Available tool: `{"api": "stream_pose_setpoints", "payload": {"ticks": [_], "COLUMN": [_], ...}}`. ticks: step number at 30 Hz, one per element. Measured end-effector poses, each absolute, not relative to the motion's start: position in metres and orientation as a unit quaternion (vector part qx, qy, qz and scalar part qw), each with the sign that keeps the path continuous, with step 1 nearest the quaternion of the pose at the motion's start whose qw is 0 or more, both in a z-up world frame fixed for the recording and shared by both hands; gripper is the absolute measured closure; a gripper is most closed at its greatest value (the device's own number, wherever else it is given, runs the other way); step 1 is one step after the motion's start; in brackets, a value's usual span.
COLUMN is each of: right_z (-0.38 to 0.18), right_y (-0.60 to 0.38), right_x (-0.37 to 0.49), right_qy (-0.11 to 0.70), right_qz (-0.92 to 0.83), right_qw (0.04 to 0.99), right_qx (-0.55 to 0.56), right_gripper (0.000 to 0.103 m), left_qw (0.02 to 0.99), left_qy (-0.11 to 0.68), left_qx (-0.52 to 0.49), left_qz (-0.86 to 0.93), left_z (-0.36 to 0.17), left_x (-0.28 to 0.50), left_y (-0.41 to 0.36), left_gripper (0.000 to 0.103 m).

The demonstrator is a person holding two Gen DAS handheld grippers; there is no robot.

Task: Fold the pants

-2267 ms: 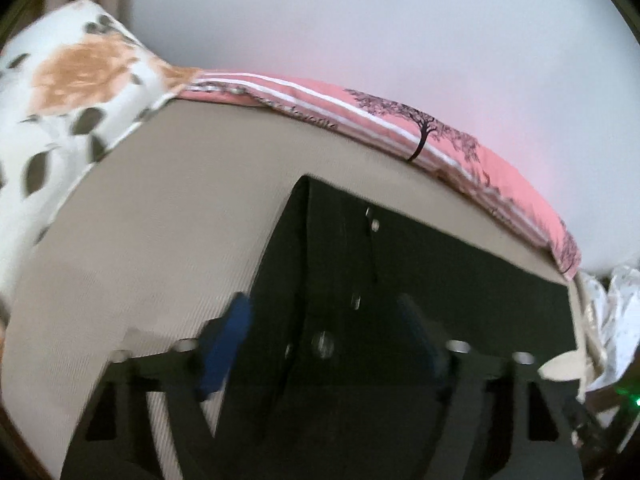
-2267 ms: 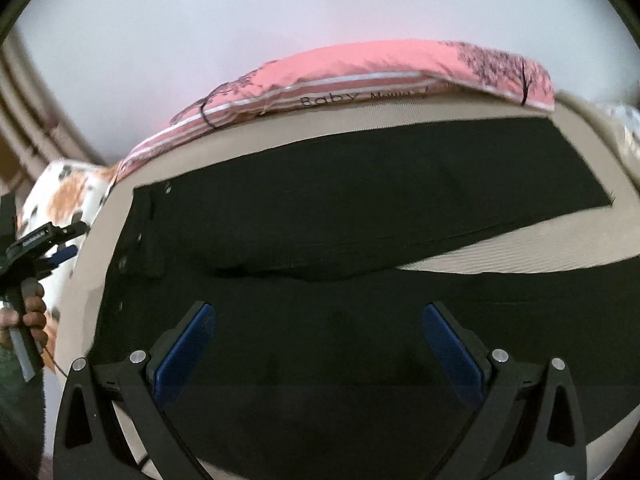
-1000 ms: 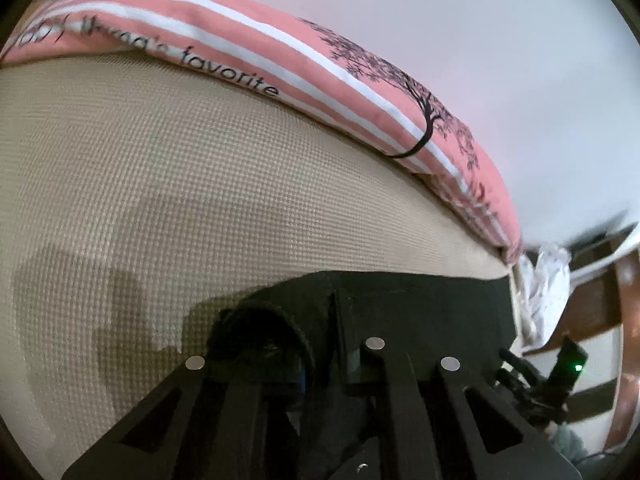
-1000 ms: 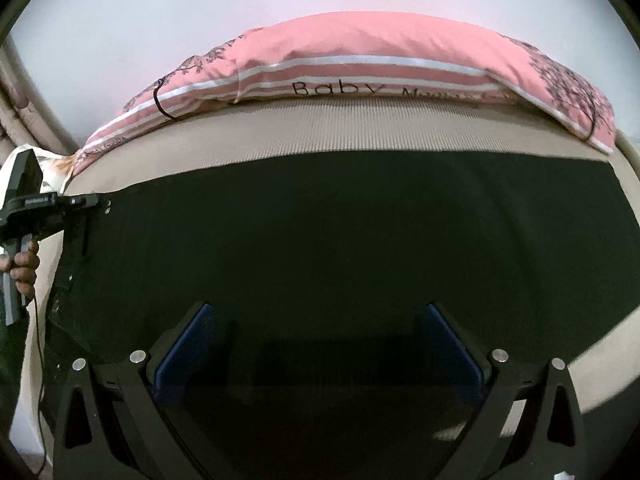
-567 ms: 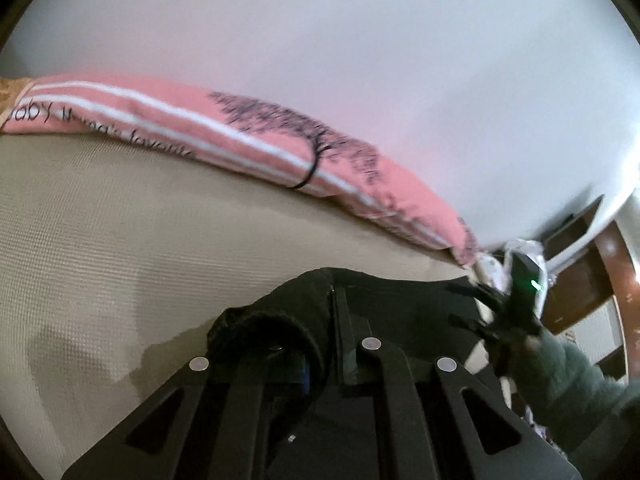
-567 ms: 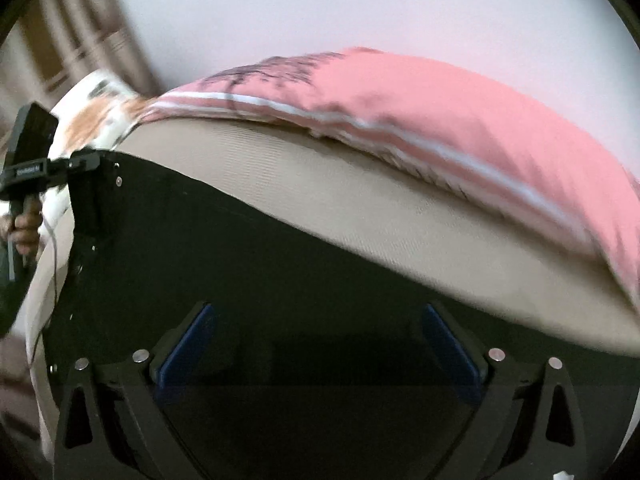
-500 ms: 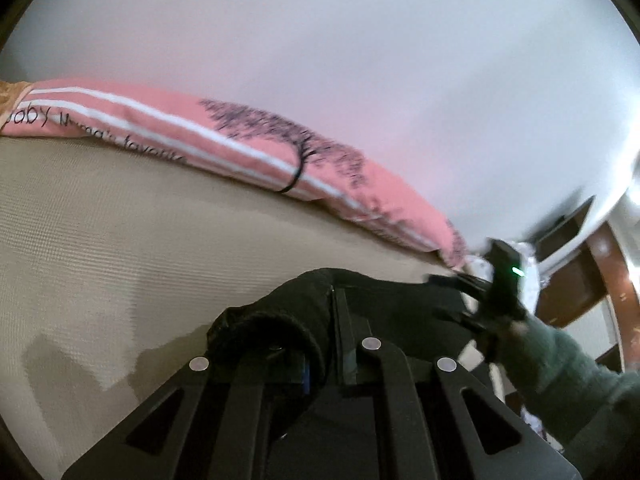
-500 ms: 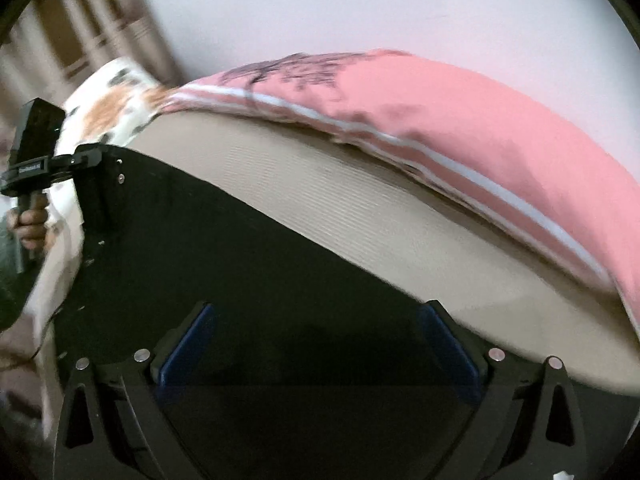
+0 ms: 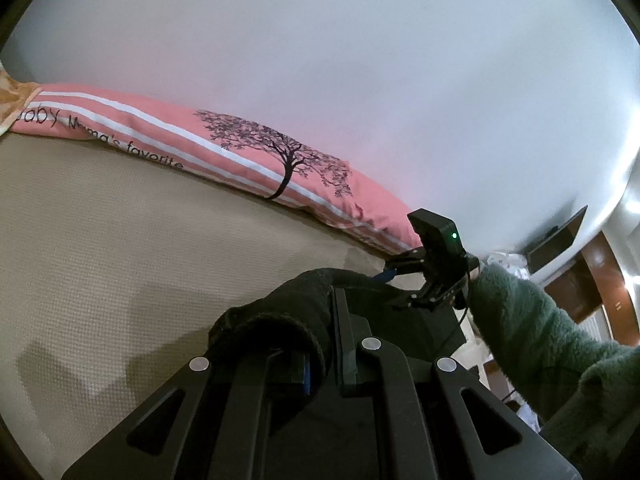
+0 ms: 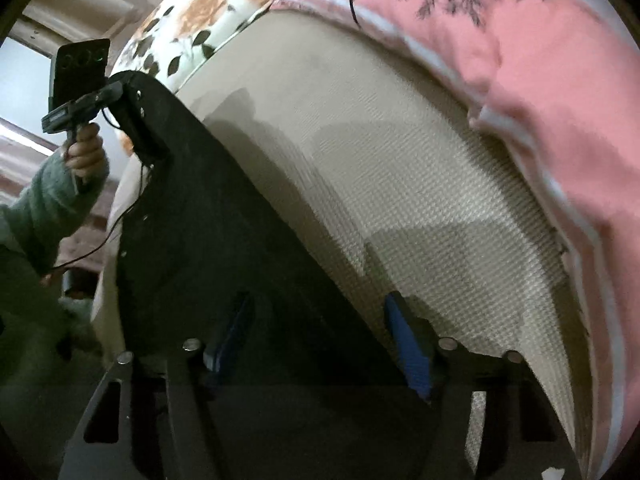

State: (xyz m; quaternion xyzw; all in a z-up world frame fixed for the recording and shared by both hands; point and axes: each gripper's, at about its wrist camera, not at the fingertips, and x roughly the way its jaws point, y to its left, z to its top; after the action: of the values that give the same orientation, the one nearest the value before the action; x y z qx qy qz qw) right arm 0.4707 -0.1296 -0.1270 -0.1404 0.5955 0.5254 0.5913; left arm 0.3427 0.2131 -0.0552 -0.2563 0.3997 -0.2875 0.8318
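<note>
Left gripper (image 9: 320,344): I see it clamped on the black fabric pants (image 9: 288,312).
Right gripper (image 10: 320,340): jaws just closing, half-open around the pants' edge.
Surface: beige textured bed sheet (image 10: 400,168); pink striped pillow (image 9: 240,152) far.

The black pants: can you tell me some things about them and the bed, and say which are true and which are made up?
1. The left gripper is shut on the black pants. True.
2. The pants lie on a bright green bedcover. False: the bedcover is beige.
3. A pink pillow with a black tree print lies along the far edge of the bed. True.
4. The right gripper is shut tight with nothing between its fingers. False: its jaws have just been closing, with pants fabric between them and a gap left.
5. The person wears a red sleeve. False: the sleeve is fuzzy grey-green.
</note>
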Motion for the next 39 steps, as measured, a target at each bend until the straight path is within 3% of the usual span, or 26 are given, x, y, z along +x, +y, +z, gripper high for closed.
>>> {"api": "stream_pose_setpoints", "payload": {"ticks": [2, 3, 14, 17, 23, 39], "right_z": [-0.131, -0.132, -0.142, -0.137, -0.127, -0.037], "right_y": [-0.132, -0.135, -0.176, -0.179, -0.176, -0.185], "right_x": [0.474, 0.475, 0.473, 0.468, 0.435, 0.312], "right_qy": [0.601, 0.601, 0.619, 0.606, 0.57, 0.453], "right_qz": [0.524, 0.523, 0.456, 0.428, 0.358, 0.197], "right_qw": [0.586, 0.587, 0.614, 0.645, 0.713, 0.852], "right_qx": [-0.142, -0.145, -0.177, -0.181, -0.198, -0.174], "right_gripper": [0.067, 0.07, 0.085, 0.084, 0.095, 0.096], "left_qw": [0.833, 0.833, 0.836, 0.841, 0.847, 0.866], "left_qy": [0.4, 0.4, 0.404, 0.408, 0.417, 0.418], "left_qx": [-0.257, -0.258, -0.262, -0.251, -0.237, -0.131], "left_qz": [-0.283, -0.282, -0.262, -0.253, -0.232, -0.241], "left_z": [-0.055, -0.055, -0.063, -0.065, -0.074, -0.042], "left_x": [0.339, 0.339, 0.337, 0.337, 0.337, 0.302], "left_y": [0.215, 0.215, 0.217, 0.214, 0.21, 0.204], "left_gripper": [0.095, 0.095, 0.095, 0.095, 0.095, 0.095]}}
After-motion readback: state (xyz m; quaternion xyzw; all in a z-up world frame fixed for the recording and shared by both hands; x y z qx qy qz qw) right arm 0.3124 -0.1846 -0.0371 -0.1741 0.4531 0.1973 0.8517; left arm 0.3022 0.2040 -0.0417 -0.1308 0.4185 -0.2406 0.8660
